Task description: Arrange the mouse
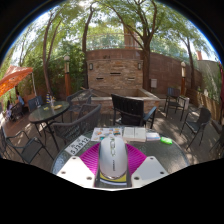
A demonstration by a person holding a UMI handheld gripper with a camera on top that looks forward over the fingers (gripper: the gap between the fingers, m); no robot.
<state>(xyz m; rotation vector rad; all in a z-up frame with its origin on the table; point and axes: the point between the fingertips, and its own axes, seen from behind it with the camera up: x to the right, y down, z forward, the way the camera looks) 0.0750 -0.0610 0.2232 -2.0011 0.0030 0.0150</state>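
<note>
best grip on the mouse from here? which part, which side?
Take the mouse across its long flanks near the middle, coming straight ahead along its length. It lies on the table lengthwise between the open fingers of the gripper, with a gap at each side, so the pads already face its narrow width. Its rounded top probably offers little purchase.

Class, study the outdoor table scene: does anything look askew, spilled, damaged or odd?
Nothing stands out. The white mouse lies straight between the open gripper fingers on the table, with papers beyond it.

No readable text, label, brand or number shows on anything here
</note>
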